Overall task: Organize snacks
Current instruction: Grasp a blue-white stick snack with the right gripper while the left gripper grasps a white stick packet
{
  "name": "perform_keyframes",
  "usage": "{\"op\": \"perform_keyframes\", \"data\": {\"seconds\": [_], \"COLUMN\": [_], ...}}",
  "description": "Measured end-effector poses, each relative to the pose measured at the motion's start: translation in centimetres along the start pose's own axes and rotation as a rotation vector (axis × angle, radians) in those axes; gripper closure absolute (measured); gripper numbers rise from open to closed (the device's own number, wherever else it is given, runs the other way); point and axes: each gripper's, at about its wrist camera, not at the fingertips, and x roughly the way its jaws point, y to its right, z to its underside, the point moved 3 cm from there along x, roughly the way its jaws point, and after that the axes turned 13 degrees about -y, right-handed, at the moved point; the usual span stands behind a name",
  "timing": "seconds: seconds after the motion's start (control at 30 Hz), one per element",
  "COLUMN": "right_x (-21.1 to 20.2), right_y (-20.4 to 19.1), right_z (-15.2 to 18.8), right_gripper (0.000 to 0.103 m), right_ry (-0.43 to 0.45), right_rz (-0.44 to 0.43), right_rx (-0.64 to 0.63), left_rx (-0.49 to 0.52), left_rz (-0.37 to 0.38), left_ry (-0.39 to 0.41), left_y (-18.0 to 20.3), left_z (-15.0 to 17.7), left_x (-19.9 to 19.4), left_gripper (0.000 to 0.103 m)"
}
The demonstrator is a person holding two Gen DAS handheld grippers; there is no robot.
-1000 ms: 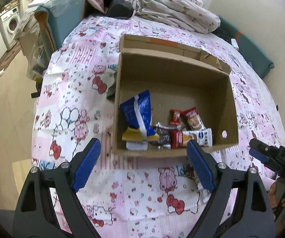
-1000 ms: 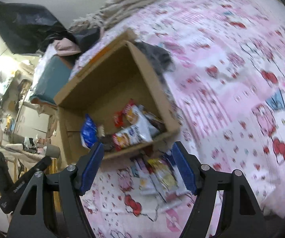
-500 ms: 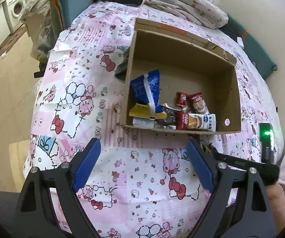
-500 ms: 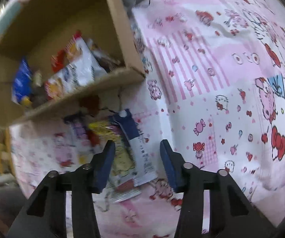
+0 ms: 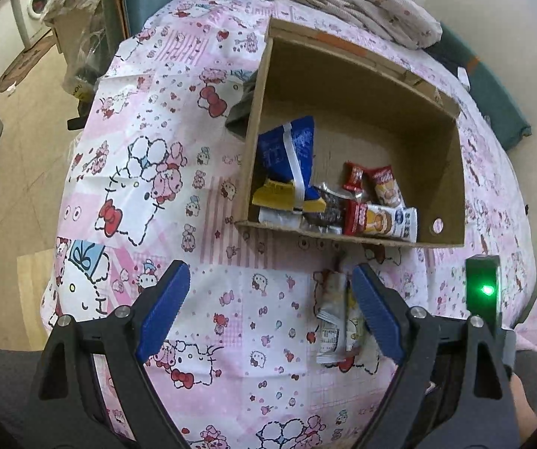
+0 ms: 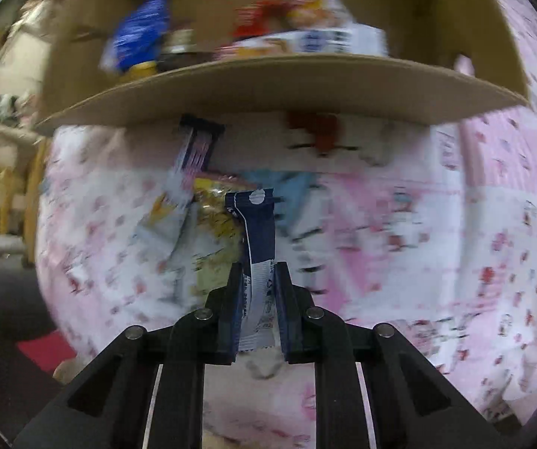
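1. My right claw [image 6: 256, 310] is clamped on a navy-and-white stick sachet [image 6: 256, 247], pads pressing its lower white end. The rest of it stands straight out ahead of the tips, dark end with a white dot farthest from me.
2. The sachet looks light, thin and floppy, with slick film. I judge that a hold near one end lets it swing, so gripping closer to the middle would be steadier. Squeezing hard could crush whatever is inside.
3. Just past my right tips and a little left: loose yellow packets [image 6: 208, 232] lie on the pink cartoon-print sheet [image 6: 436, 247]. A purple-striped stick [image 6: 193, 149] sits beyond them, close under the box edge. The view is blurred, so I cannot read labels.
4. My left claw [image 5: 266, 307] hangs with its jaws wide apart and nothing between them. A few loose packets [image 5: 334, 318] lie just inside its right finger.
5. Farther ahead: the cardboard box [image 5: 451, 172], open on top, with a blue bag [image 5: 287, 153] and small red and white bars [image 5: 380, 220] piled against its near wall.
6. Likely next: carry the sachet over that near wall and let go inside.
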Motion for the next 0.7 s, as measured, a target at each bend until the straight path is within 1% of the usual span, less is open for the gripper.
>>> {"op": "perform_keyframes", "data": {"seconds": [0.13,0.2,0.27,0.33,0.37,0.4,0.43,0.47,0.5,0.53,0.6,0.7], "right_x": [-0.7,-2.1,-3.6,-4.6,-5.2,-5.6,-6.0,-6.4,-6.7,-7.0,-7.3,-8.1], "right_y": [0.1,0.8,1.5,2.5,3.0,3.5,3.9,4.3,4.6,4.9,5.3,6.7], "right_z": [0.8,1.1,1.2,1.2,1.4,1.5,1.5,1.6,1.7,1.9,2.2,3.0], "right_gripper": [0.086,0.086,0.086,0.086,0.086,0.086,0.086,0.086,0.086,0.086,0.086,0.086], "right_ry": [0.025,0.055,0.093,0.127,0.145,0.157,0.165,0.172,0.179,0.183,0.19,0.206], "right_rz": [-0.016,-0.035,-0.063,-0.09,-0.109,-0.124,-0.138,-0.154,-0.162,-0.166,-0.173,-0.153], "right_rx": [0.019,0.057,0.097,0.13,0.152,0.168,0.18,0.192,0.199,0.202,0.215,0.26], "left_rx": [0.021,0.01,0.0,0.0,0.002,0.004,0.007,0.01,0.014,0.024,0.051,0.064], "left_rz": [0.002,0.013,0.028,0.037,0.04,0.045,0.052,0.056,0.061,0.065,0.057,0.031], "left_ry": [-0.024,-0.054,-0.088,-0.115,-0.135,-0.158,-0.18,-0.193,-0.2,-0.207,-0.224,-0.26], "left_y": [0.2,0.1,0.2,0.5,0.7,1.0,1.4,1.7,2.0,2.4,3.3,3.8], "left_z": [0.3,0.4,0.5,0.6,0.6,0.6,0.6,0.7,0.6,0.6,0.5,0.2], "left_x": [0.9,1.8,2.9,4.1,4.9,5.8,6.7,7.5,8.1,8.6,10.0,11.5], "left_gripper": [0.017,0.018,0.022,0.034,0.037,0.043,0.047,0.05,0.056,0.06,0.06,0.06]}}
